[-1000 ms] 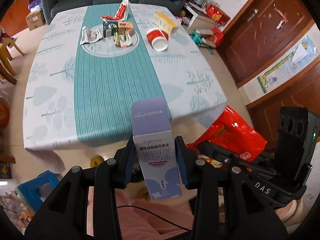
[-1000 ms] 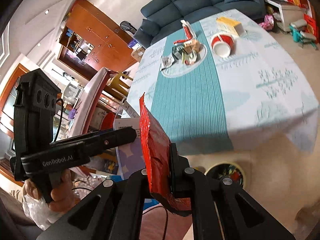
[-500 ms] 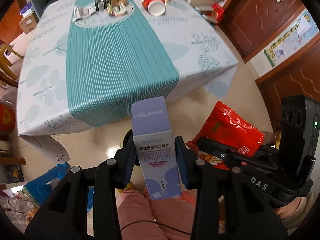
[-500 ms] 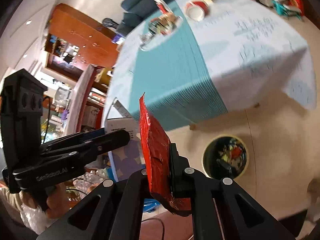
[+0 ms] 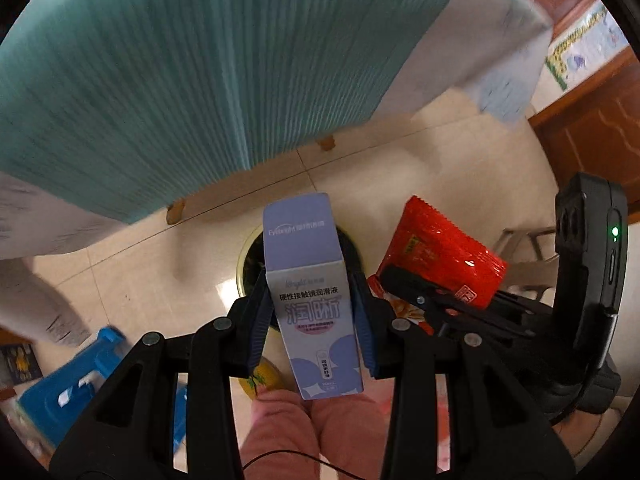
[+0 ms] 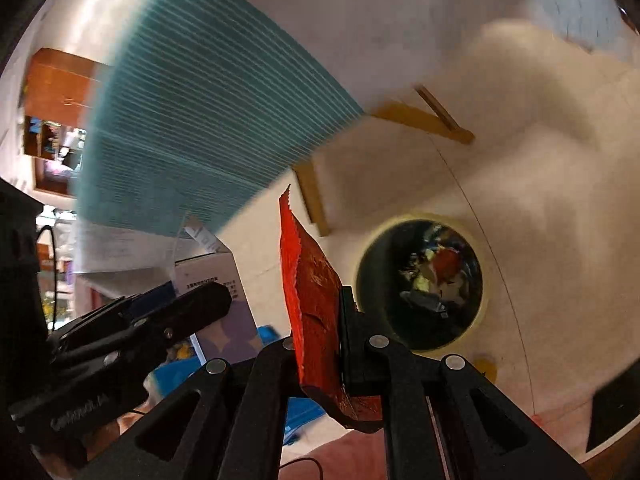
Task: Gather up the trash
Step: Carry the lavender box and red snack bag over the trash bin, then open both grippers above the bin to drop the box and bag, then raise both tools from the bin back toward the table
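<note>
The left hand-held gripper [image 5: 312, 320] clamps a purple carton [image 5: 310, 300]; the right hand-held gripper [image 6: 320, 344] pinches a red wrapper [image 6: 312, 300] – both above the floor bin [image 6: 420, 284] (already part-filled). Each should centre over its mouth before releasing.

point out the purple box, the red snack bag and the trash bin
purple box [image 5: 310, 308], left wrist view, printed front face
red snack bag [image 6: 310, 292], right wrist view, crinkled side above the jaws
trash bin [image 6: 482, 316], right wrist view, pale rim

Both wrist views steeply downward, close above floor, sharing trash bin [image 6: 420, 284] and tablecloth edge [image 5: 224, 92]
</note>
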Motion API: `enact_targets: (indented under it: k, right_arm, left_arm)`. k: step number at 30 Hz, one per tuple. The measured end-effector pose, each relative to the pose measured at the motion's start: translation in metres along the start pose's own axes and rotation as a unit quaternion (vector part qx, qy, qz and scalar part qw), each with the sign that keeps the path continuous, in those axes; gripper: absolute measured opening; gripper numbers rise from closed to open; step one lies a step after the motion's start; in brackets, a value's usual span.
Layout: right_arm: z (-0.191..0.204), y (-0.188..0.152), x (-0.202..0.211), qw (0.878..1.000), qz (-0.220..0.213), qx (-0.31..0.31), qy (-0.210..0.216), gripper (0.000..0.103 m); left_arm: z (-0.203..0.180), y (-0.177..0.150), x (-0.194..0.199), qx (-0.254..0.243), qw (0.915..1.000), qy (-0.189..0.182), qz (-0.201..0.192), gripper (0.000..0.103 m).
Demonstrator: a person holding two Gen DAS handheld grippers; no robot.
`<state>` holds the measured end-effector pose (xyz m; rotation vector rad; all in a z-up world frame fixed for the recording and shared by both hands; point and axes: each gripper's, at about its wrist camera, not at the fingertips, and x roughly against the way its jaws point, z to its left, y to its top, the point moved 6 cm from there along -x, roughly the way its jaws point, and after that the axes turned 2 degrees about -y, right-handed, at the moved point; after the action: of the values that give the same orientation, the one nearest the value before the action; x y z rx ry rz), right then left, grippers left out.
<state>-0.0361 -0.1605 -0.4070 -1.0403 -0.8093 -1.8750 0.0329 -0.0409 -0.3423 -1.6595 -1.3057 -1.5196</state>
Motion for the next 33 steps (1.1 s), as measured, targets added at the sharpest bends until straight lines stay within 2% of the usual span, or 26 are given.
enact_targets:
  k: [5, 11, 13, 14, 16, 18, 20, 21, 23, 33]
  right_arm:
    - [-0.036, -0.010, -0.069, 1.000, 0.007, -0.019, -0.023, 0.005]
    - [-0.077, -0.022, -0.142, 0.998, 0.020, -0.026, -0.044, 0.006]
    - [-0.085, -0.024, -0.158, 0.998, 0.021, -0.021, -0.052, 0.016]
    - [-0.088, -0.025, -0.166, 0.998, 0.021, -0.017, -0.055, 0.030]
    - [-0.095, -0.025, -0.177, 0.998, 0.023, -0.018, -0.059, 0.045]
    - [-0.103, -0.025, -0.185, 0.998, 0.022, -0.025, -0.060, 0.048]
    - [-0.114, -0.027, -0.189, 0.997, 0.018, -0.033, -0.062, 0.060]
    - [-0.119, -0.028, -0.188, 0.997, 0.015, -0.036, -0.060, 0.068]
    - [-0.125, -0.028, -0.190, 0.998, 0.007, -0.036, -0.056, 0.073]
    - [-0.133, -0.022, -0.174, 0.997, -0.015, -0.051, -0.054, 0.073]
  left_arm:
    - [0.008, -0.013, -0.079, -0.023, 0.9996, 0.012, 0.012, 0.035]
    - [0.021, -0.024, -0.152, -0.026, 0.9991, 0.030, 0.015, 0.035]
    - [0.025, -0.025, -0.171, -0.026, 0.9987, 0.039, 0.021, 0.036]
    - [0.027, -0.026, -0.178, -0.026, 0.9986, 0.041, 0.024, 0.038]
    - [0.033, -0.028, -0.192, -0.022, 0.9985, 0.046, 0.023, 0.047]
    - [0.038, -0.030, -0.201, -0.018, 0.9984, 0.051, 0.018, 0.069]
    - [0.049, -0.028, -0.206, -0.012, 0.9982, 0.056, 0.016, 0.085]
    - [0.052, -0.029, -0.209, -0.008, 0.9982, 0.057, 0.015, 0.085]
    - [0.056, -0.028, -0.211, -0.007, 0.9980, 0.061, 0.015, 0.085]
    - [0.040, -0.025, -0.192, -0.024, 0.9980, 0.056, -0.017, 0.085]
